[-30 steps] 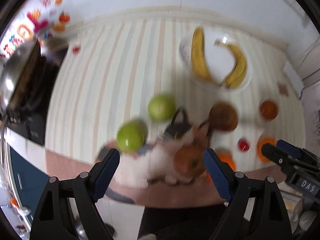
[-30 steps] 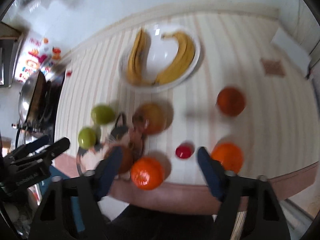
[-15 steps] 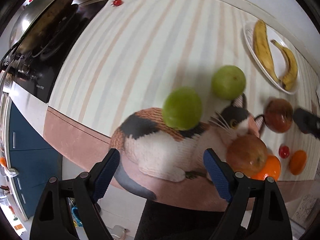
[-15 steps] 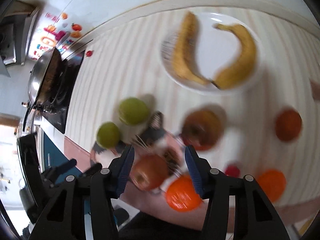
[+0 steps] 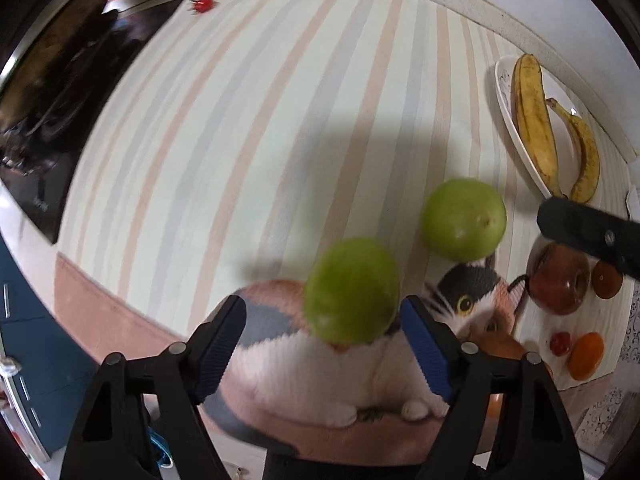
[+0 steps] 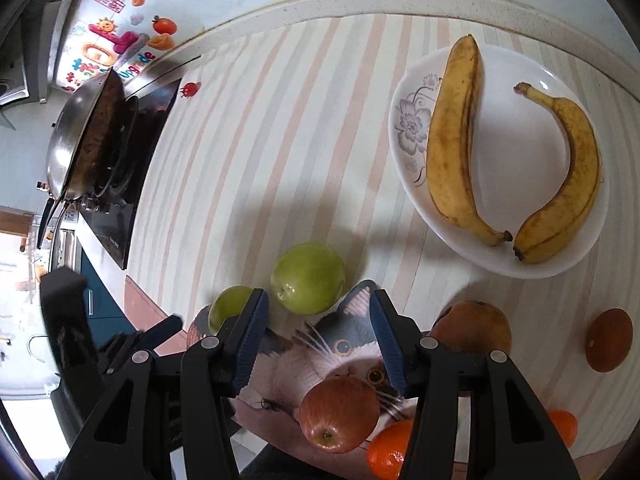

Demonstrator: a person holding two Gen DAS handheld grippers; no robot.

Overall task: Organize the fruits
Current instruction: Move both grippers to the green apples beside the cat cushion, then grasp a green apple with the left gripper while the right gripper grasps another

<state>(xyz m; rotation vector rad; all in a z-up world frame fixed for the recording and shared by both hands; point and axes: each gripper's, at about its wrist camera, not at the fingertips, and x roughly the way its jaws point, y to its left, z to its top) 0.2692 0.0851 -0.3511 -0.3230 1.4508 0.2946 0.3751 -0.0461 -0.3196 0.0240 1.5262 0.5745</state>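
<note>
Left wrist view: left gripper [image 5: 322,334] jaws spread wide, nothing clamped. Near green apple [image 5: 352,290] sits between the blue pads, closer to the right pad, on the cat-print mat [image 5: 320,364]; contact with either pad cannot be told. Second green apple [image 5: 463,219] lies ahead and right of the jaws, at the cat's ear. Far right of the jaws: brownish-red apple [image 5: 558,280], small red fruit [image 5: 560,343], orange [image 5: 586,356]. Plate [image 5: 505,96] with two bananas [image 5: 534,120] well ahead to the right.

Right wrist view: right gripper [image 6: 318,338] jaws open at mid width, empty. Red apple [image 6: 339,414] sits below the tips, between the finger bases, on the mat. One green apple [image 6: 308,278] just ahead of the left tip; smaller-looking one [image 6: 228,306] partly hidden behind the left finger. Orange [image 6: 386,454] beside the right finger base. Brownish apple [image 6: 472,326] and dark orange fruit [image 6: 609,345] off right of the jaws. Plate with bananas farther ahead right, on the striped tablecloth [image 6: 256,152].
</note>
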